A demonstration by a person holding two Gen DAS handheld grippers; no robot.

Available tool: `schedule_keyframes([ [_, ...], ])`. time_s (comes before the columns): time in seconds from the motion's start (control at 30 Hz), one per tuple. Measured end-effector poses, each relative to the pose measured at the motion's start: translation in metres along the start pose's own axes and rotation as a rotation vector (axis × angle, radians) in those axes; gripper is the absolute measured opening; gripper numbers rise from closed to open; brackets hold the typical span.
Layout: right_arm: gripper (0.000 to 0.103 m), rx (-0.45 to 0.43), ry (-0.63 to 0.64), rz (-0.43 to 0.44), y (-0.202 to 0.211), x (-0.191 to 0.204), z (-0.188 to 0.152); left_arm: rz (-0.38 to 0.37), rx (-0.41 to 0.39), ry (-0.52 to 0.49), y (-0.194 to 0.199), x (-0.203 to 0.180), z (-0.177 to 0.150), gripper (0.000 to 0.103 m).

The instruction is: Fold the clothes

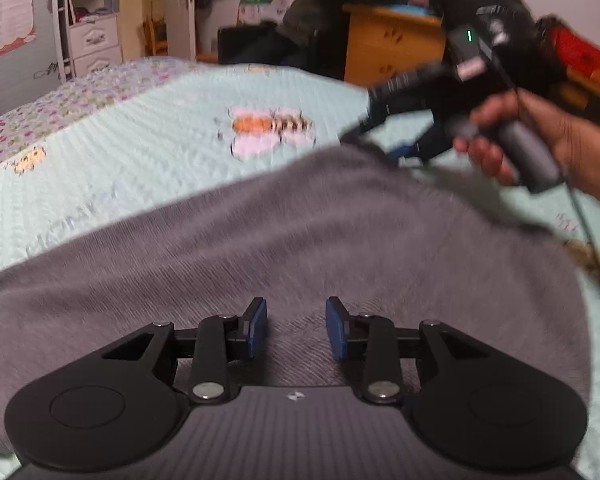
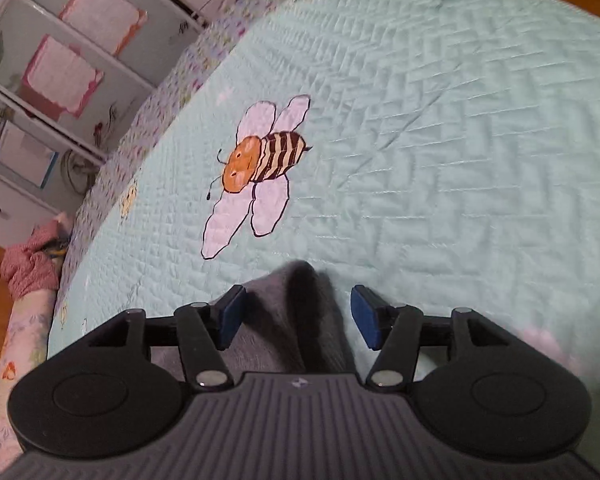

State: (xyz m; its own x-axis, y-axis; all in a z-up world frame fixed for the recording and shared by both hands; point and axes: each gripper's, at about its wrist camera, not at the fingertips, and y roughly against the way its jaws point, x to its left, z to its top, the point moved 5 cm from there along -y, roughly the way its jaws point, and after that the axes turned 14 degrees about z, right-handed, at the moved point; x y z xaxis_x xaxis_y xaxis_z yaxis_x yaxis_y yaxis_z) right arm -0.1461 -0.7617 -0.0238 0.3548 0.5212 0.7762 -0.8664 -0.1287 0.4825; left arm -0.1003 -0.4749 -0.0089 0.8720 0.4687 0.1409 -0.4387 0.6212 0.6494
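grey knit garment (image 1: 300, 232) lies spread over the near part of a bed covered by a pale mint quilt (image 1: 140, 152). left gripper (image 1: 296, 326) hovers low above the middle of the cloth, its blue-padded fingers (image 1: 256, 326) apart with nothing between them but the weave below.

in the right wrist view, the right gripper (image 2: 296, 318) has its fingers (image 2: 230, 316) apart too, on either side of a raised fold of the same grey garment (image 2: 296, 320) that peaks between them; whether the pads touch the cloth cannot be told. beyond the fold, a stitched bee (image 2: 260, 160) with lilac wings sits on the quilt (image 2: 460, 140), toward the bed's far middle.

in the left wrist view, the right gripper (image 1: 374, 138) shows at the garment's far right edge, held by a hand (image 1: 512, 144) around its grey handle, with a cable trailing down past the quilt's right edge. its tips are blurred there. a flowered border runs along the quilt's far left edge. behind the bed, a person in a dark top (image 1: 332, 12) leans on a wooden desk (image 1: 392, 44), and white drawers (image 1: 94, 44) stand by the far left wall.
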Motion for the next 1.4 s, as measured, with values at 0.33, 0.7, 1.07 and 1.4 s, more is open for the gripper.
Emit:
schedule_keyframes([
  [0.33,0.024,-0.119,0.364,0.106,0.033,0.04,-0.01,0.011,0.037,0.069,-0.001,-0.002,-0.012,0.036],
  [0.7,0.031,-0.229,0.222,-0.017,0.05,0.011,-0.019,0.043,0.013,0.151,0.013,0.009,-0.01,0.036],
  [1.07,0.0,-0.028,0.18,-0.002,0.063,0.009,-0.088,0.053,0.019,0.294,0.09,0.018,-0.052,0.044],
  [1.4,0.004,0.008,0.259,-0.023,0.08,0.051,-0.148,0.115,0.093,0.416,0.153,0.038,-0.126,0.046],
])
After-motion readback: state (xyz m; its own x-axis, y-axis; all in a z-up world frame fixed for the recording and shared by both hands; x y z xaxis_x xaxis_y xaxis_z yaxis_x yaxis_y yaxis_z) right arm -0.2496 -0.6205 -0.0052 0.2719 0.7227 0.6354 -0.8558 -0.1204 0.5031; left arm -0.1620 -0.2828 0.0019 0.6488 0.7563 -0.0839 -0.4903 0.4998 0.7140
